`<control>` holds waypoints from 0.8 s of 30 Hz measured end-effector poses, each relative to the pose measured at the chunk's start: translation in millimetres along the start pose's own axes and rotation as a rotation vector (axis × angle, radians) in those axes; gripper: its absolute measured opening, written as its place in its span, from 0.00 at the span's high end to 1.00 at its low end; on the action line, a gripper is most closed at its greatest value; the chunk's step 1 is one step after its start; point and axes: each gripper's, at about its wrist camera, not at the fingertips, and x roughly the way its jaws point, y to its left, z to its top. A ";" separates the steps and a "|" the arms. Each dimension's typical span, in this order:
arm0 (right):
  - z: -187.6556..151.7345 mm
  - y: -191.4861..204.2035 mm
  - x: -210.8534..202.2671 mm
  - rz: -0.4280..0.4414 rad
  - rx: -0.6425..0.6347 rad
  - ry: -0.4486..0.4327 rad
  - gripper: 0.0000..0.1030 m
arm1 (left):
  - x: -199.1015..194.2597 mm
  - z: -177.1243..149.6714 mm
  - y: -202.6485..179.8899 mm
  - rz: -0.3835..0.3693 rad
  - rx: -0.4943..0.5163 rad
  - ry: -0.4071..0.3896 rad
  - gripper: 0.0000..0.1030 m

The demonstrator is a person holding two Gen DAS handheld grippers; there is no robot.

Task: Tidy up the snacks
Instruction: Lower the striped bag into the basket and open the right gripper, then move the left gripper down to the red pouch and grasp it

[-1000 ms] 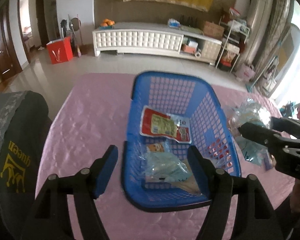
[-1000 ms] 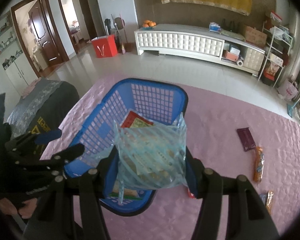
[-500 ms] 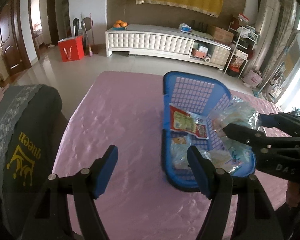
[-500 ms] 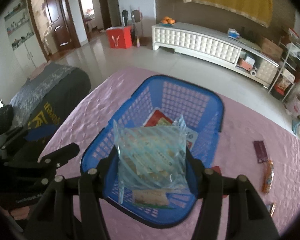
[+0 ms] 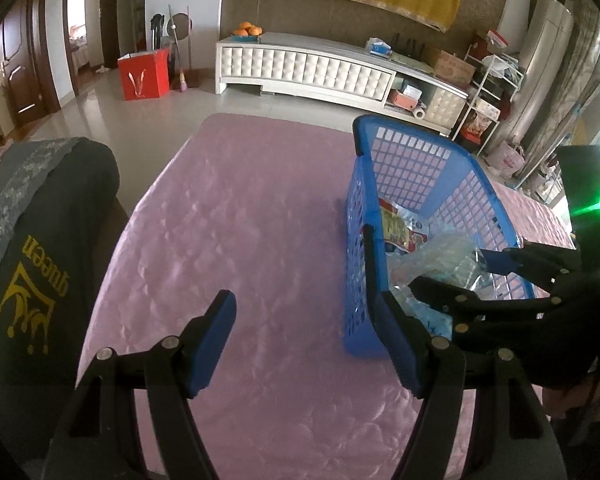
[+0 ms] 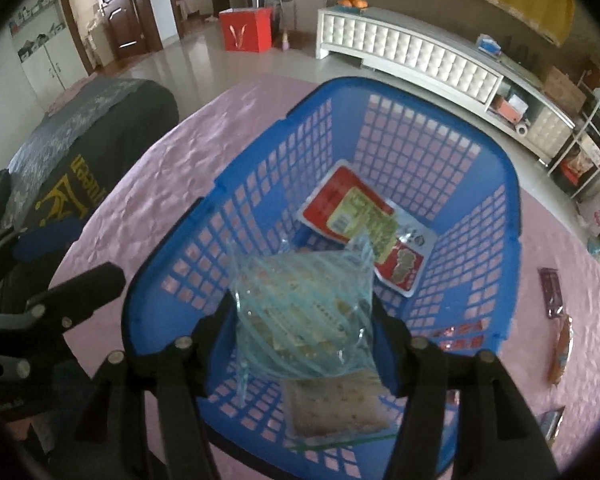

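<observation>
Crinkly clear-blue plastic snack bag (image 6: 300, 312) sits clamped in the right gripper's (image 6: 300, 336) jaws, inside the blue lattice plastic basket (image 6: 480, 152); left gripper (image 5: 300, 340) jaws wide, empty, over quilted pink surface (image 5: 240, 220).

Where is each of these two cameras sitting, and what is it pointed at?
Left wrist: sits on the left tool, looks down over the pink tablecloth beside the blue basket; its own empty fingers and the right tool show.
Right wrist: sits on the right tool, looks down into the basket; its fingers flank a clear snack bag.
Both share the basket and the red packet.
</observation>
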 end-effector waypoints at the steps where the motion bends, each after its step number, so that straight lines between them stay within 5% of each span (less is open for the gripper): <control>1: -0.1 1.4 1.3 0.002 -0.007 0.007 0.37 | 1.8 -0.5 1.2 -0.002 -0.001 0.003 0.32; 13: -1.5 3.5 -9.1 0.077 -0.017 0.035 0.27 | -6.0 0.1 -5.7 -0.006 -0.003 -0.012 0.32; 24: -17.6 -19.5 -79.7 0.042 -0.020 -0.097 0.23 | -42.3 4.4 -42.2 0.012 0.047 -0.059 0.32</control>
